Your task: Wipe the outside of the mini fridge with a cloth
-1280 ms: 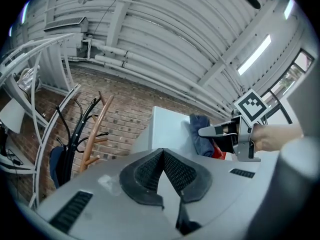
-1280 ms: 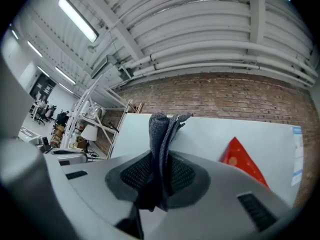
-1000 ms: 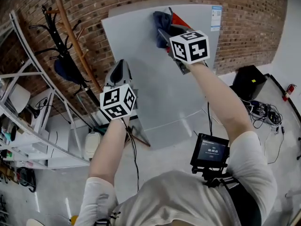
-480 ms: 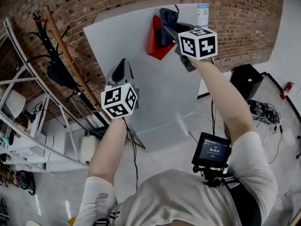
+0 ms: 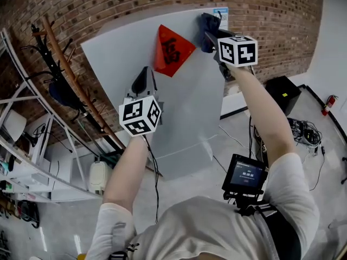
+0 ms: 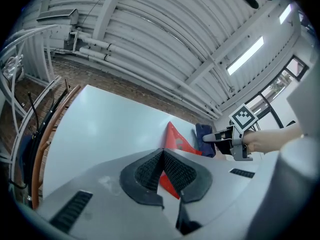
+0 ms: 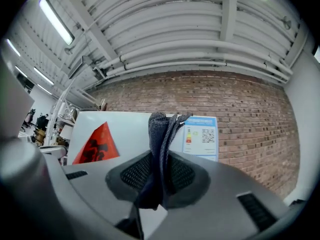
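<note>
The white mini fridge (image 5: 184, 112) stands against a brick wall, with a red diamond sticker (image 5: 172, 51) high on its front and an energy label (image 5: 220, 15) at its top right corner. My right gripper (image 5: 212, 37) is shut on a dark blue cloth (image 5: 209, 25) and holds it at the fridge's upper right, beside the label. In the right gripper view the cloth (image 7: 161, 134) stands up between the jaws. My left gripper (image 5: 142, 80) is shut and holds nothing, close to the front's left side, below the sticker (image 6: 176, 139).
A coat rack and wooden poles (image 5: 59, 85) lean on the wall left of the fridge. White shelving (image 5: 27, 145) fills the far left. A black box (image 5: 282, 93) and cables (image 5: 303, 129) lie on the floor at the right. A small screen (image 5: 244, 175) hangs at my chest.
My right gripper has carried the cloth rightwards along the top of the fridge front, from over the red sticker to beside the label. The left gripper has barely moved.
</note>
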The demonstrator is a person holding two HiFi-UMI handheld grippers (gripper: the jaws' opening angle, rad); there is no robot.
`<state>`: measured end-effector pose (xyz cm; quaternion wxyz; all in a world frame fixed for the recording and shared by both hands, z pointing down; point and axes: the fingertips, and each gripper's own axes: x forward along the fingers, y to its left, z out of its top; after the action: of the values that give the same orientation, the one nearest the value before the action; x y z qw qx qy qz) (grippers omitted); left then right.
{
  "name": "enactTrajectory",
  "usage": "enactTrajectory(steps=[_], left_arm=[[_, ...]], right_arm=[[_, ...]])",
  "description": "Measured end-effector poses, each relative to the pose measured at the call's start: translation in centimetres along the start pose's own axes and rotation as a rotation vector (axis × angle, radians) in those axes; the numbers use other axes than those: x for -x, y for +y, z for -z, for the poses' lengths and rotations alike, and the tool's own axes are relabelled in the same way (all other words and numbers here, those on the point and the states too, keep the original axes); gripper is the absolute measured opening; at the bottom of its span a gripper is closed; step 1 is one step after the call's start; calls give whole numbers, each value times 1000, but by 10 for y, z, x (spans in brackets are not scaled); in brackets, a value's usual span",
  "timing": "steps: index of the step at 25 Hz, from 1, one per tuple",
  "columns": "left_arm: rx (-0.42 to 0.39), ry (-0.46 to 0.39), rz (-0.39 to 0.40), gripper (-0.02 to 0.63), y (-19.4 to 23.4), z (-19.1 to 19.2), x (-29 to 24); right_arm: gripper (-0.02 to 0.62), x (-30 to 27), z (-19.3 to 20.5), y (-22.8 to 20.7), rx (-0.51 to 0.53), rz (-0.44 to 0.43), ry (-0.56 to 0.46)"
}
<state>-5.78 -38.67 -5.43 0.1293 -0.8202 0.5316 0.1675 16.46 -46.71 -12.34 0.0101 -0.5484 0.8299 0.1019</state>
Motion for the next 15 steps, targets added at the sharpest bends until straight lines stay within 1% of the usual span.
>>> enactTrajectory(steps=[8, 11, 15], left_arm=[[3, 3, 25, 0, -32, 9, -20], [5, 9, 25, 0, -35, 13, -23], [10, 7, 26, 0, -33, 12, -23]], right_arm=[[80, 13, 24, -78, -56, 107, 27], [80, 13, 29, -87, -65, 115, 29], [80, 14, 30, -81, -60, 118, 33]])
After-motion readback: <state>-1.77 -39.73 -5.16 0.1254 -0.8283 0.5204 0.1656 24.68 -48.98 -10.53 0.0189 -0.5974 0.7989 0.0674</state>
